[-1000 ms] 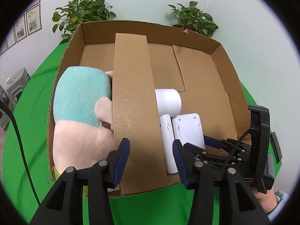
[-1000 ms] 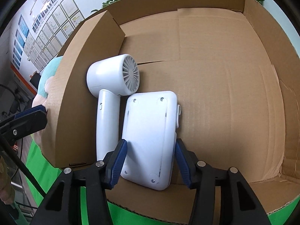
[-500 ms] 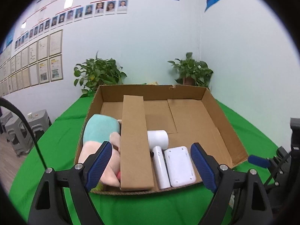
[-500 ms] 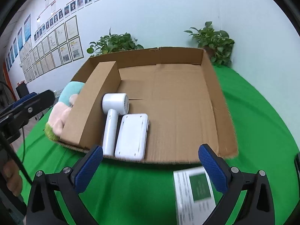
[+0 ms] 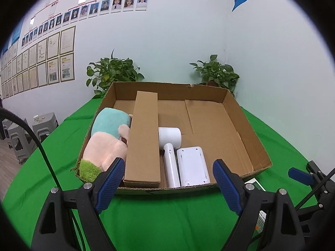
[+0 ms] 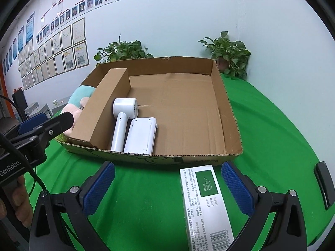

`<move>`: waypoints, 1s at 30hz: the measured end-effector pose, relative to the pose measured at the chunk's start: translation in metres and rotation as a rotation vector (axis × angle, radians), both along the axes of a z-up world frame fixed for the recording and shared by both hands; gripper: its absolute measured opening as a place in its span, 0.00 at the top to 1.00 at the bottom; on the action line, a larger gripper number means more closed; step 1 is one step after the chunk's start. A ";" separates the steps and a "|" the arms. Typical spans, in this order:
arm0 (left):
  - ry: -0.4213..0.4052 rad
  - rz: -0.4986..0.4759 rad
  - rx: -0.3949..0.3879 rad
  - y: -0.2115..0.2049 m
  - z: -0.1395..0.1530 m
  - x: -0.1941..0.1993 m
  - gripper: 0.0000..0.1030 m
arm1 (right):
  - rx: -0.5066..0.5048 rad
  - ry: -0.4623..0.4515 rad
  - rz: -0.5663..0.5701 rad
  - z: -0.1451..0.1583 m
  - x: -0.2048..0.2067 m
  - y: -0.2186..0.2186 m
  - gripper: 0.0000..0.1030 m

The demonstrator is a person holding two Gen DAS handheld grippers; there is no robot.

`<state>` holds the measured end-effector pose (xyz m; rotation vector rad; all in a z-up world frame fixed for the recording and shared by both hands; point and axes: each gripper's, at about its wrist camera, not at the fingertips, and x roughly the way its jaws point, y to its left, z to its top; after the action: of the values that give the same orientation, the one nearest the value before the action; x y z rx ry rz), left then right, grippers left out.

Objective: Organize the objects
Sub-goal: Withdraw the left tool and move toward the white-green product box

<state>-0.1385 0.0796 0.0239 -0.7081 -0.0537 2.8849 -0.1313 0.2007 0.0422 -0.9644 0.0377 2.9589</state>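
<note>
A shallow cardboard tray (image 5: pixel 247 129) (image 6: pixel 228 113) sits on the green table. It holds a plush toy (image 5: pixel 104 144) (image 6: pixel 80 96) at the left, a long brown box (image 5: pixel 144 138) (image 6: pixel 104 106), a white hair dryer (image 5: pixel 170 146) (image 6: pixel 122 117) and a flat white device (image 5: pixel 192 165) (image 6: pixel 142 135). My left gripper (image 5: pixel 167 186) is open in front of the tray, with nothing between its fingers. My right gripper (image 6: pixel 167 188) is open over the green cloth. A white and green carton (image 6: pixel 206 207) lies on the cloth between its fingers, untouched.
The tray's right half is bare cardboard. Two potted plants (image 5: pixel 113 73) (image 5: pixel 215 75) stand behind it by the wall. Grey stools (image 5: pixel 23 133) are off the table to the left. A small black object (image 6: pixel 324 184) lies at the right on the cloth.
Both grippers opened and pulled back out of the tray. The left one let go of the brown box, the right one of the flat white device. The carton now lies under the right gripper.
</note>
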 end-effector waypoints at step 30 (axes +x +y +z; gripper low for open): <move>-0.322 -0.204 0.081 0.020 -0.068 -0.006 0.17 | -0.025 -0.249 0.009 -0.085 0.042 0.066 0.01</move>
<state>-0.1449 0.1000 -0.0441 -1.0861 -0.1301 2.5363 -0.0897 0.2670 -0.0425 -1.3307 0.0643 2.8274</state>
